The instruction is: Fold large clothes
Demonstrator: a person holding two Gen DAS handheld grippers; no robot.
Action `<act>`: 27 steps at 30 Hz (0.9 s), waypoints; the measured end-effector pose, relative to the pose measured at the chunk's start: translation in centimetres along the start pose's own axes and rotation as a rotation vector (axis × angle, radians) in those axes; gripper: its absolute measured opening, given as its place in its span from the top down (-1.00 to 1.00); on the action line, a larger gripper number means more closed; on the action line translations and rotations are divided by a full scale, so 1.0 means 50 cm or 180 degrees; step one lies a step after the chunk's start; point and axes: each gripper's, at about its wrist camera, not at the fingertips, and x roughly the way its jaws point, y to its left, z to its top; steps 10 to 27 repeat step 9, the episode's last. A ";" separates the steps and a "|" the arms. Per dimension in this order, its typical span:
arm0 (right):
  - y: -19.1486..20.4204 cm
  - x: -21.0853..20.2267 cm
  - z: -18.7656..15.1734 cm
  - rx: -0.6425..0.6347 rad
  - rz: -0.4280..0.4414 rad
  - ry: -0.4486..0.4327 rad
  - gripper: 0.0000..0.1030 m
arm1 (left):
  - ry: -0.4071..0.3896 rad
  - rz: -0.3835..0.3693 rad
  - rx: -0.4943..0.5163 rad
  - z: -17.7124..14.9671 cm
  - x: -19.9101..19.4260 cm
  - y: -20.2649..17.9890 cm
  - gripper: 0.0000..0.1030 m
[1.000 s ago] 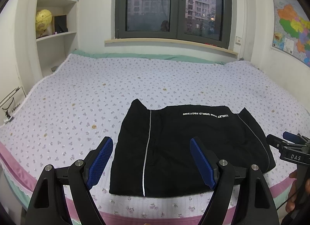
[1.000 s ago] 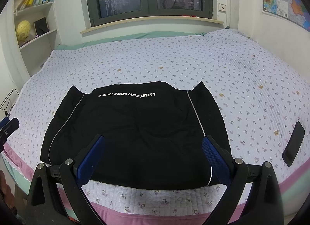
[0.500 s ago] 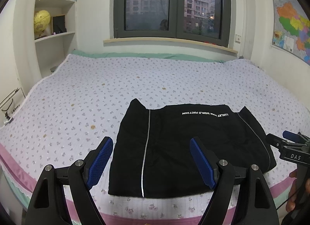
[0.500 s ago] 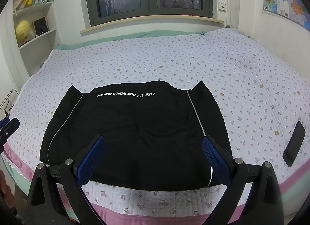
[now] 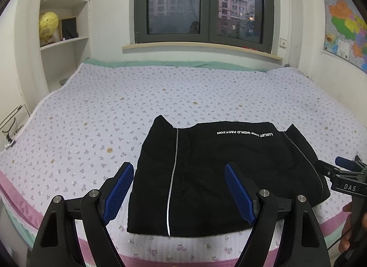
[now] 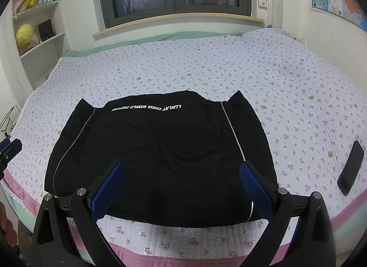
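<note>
A black garment (image 5: 206, 170) (image 6: 156, 156) with white piping and white lettering lies folded into a rough rectangle near the front edge of the bed (image 5: 160, 97) (image 6: 275, 97). My left gripper (image 5: 179, 172) hovers open above its near left part, blue pads wide apart, nothing between them. My right gripper (image 6: 181, 170) hangs open over the garment's near right part, also holding nothing. In the left wrist view the right gripper (image 5: 344, 170) shows at the right edge, with a hand below it.
A black phone (image 6: 351, 168) lies on the bedspread to the right of the garment. Shelves with books and a yellow globe (image 5: 48, 26) stand at the left wall. A window (image 5: 204, 5) is behind the bed, a map (image 5: 346, 30) on the right wall.
</note>
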 end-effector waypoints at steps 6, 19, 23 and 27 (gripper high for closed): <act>-0.006 0.020 0.001 0.0017 -0.0006 0.0052 -0.96 | -0.0118 -0.0170 0.0008 0.003 0.007 0.001 -0.60; -0.006 0.024 0.002 -0.0016 -0.0058 0.0050 -0.96 | -0.0107 -0.0081 0.0046 0.007 0.012 0.000 -0.60; -0.006 0.024 0.002 -0.0016 -0.0058 0.0050 -0.96 | -0.0107 -0.0081 0.0046 0.007 0.012 0.000 -0.60; -0.006 0.024 0.002 -0.0016 -0.0058 0.0050 -0.96 | -0.0107 -0.0081 0.0046 0.007 0.012 0.000 -0.60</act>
